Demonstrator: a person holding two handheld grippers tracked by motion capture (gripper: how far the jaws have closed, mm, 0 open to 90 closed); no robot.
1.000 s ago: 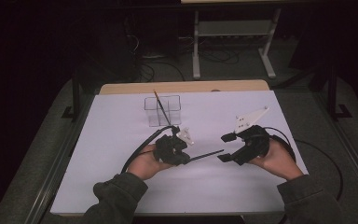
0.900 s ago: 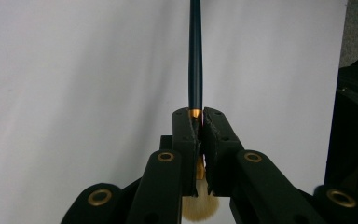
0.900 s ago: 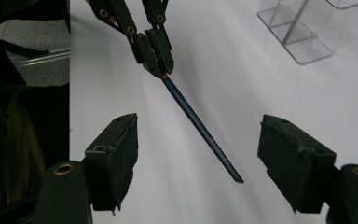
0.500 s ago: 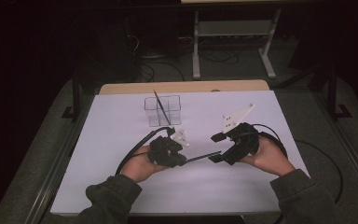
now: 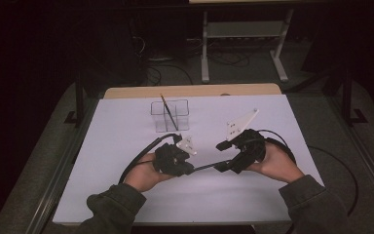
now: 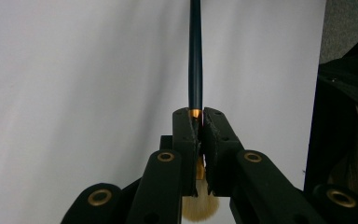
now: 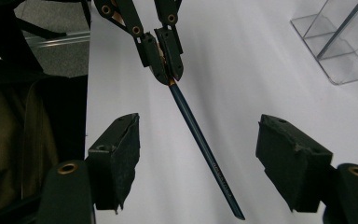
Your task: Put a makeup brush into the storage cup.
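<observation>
Left gripper (image 6: 196, 135): jaws clamped tight on a brush (image 6: 195, 56) at its gold ferrule; dark blue handle runs straight out ahead of the jaws; pale bristles show behind the pads, near the camera.
Right gripper (image 7: 198, 161): jaws wide apart, nothing pressed between them; the brush handle (image 7: 200, 140) passes through the gap, touching neither pad; its tapered end lies near the lower edge of the right gripper view.
Brush position: held level above the white table sheet (image 5: 126, 131), bridging the two grippers (image 5: 209, 166) in the high view; left gripper (image 5: 175, 161) at one end, right gripper (image 5: 241, 153) around the other.
Hands: one on each gripper, forearms in dark green sleeves entering from the bottom of the high view.
Farther out: clear divided holder (image 5: 170, 116) stands near the far edge of the sheet, well apart from the grippers; a second thin brush (image 5: 169, 111) leans inside it.
</observation>
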